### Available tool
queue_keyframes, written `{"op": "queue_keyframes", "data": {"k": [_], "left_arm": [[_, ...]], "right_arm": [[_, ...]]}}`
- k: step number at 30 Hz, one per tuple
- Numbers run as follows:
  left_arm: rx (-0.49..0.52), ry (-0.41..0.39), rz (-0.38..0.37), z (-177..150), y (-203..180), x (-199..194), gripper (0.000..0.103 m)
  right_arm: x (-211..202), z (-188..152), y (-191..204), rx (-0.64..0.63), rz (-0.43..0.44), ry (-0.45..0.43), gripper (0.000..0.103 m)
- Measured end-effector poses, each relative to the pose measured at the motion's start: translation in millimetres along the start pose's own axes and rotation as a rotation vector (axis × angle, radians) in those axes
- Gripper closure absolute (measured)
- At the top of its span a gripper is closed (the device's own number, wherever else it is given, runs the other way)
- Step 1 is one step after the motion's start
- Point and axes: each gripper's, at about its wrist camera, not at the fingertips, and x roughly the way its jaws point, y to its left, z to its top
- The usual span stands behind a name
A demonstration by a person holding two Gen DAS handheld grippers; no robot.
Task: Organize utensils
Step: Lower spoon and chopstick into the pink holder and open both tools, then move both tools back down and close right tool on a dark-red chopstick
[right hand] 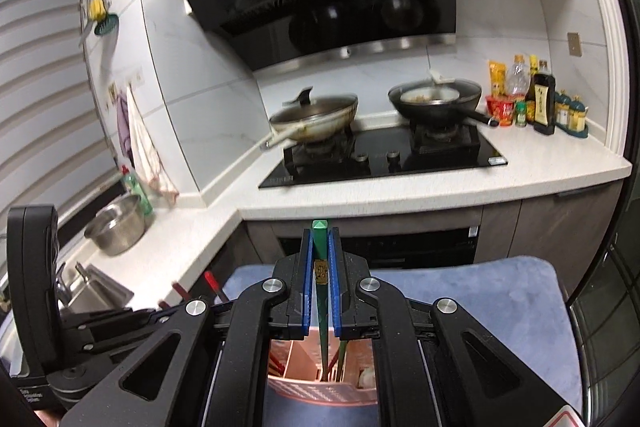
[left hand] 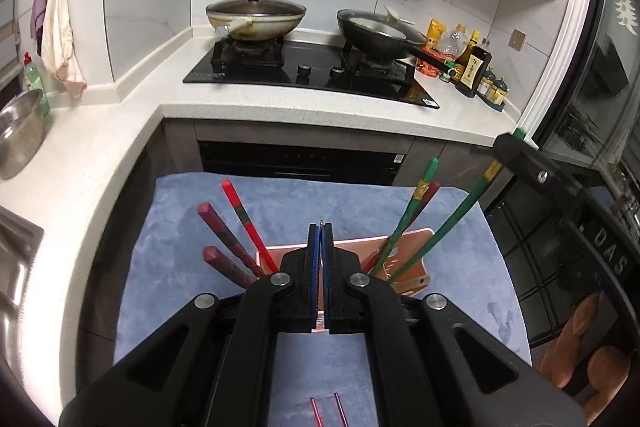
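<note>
Left wrist view: we saw our left gripper point(left hand: 321, 227) pointing forward over a pink utensil holder point(left hand: 412, 267), its two blue-lined fingers pressed together with nothing between them. The holder stood on a blue-grey cloth point(left hand: 168, 259) spread over a low surface in front of the kitchen counter point(left hand: 80, 163). Red chopsticks point(left hand: 236, 227) leaned out of the holder's left side, and green chopsticks point(left hand: 408, 219) leaned out of its right side. One green chopstick point(left hand: 468, 203) rose toward our right gripper point(left hand: 516, 147), seen at the right edge. Two thin red sticks point(left hand: 328, 411) lay on the cloth near the bottom edge, partly hidden behind the gripper. Behind, two pans sat on a black stove point(left hand: 312, 67).

Right wrist view: our right gripper point(right hand: 320, 239) was clamped on the green chopstick point(right hand: 321, 259), which stood nearly upright, its lower end down inside the pink utensil holder point(right hand: 320, 387) beside other green sticks. Our left gripper point(right hand: 32, 267) showed at the left edge. The picture was slightly blurred.
</note>
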Motion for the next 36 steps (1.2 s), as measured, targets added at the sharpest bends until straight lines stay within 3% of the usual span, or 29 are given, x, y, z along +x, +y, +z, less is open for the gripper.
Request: {"op": "queue_keyframes", "data": {"k": [12,16,19,26,31,36], "left_arm": [[-0.004,0.001,0.036,-9,3,16,0.1],[0.0,-0.022,0.057,-11,3,8,0.087],[0.0,-0.036,0.072,-14,4,0,0.078],[0.008,-0.056,0.1,-29,-1,-22,0.078],[0.021,-0.063,0.125,-47,-7,-40,0.07],[0.036,-0.063,0.151,-73,-10,-57,0.07]], "right_arm": [[18,-25,2,-0.021,-0.013,0.06,0.094],[12,-24,0,-0.018,-0.023,0.052,0.09],[3,-24,-1,-0.016,-0.023,0.045,0.09],[-23,-33,-2,-0.006,-0.015,0.04,0.09],[-46,-55,0,-0.001,-0.006,0.062,0.089],[-67,-87,5,-0.008,-0.006,0.104,0.089]]}}
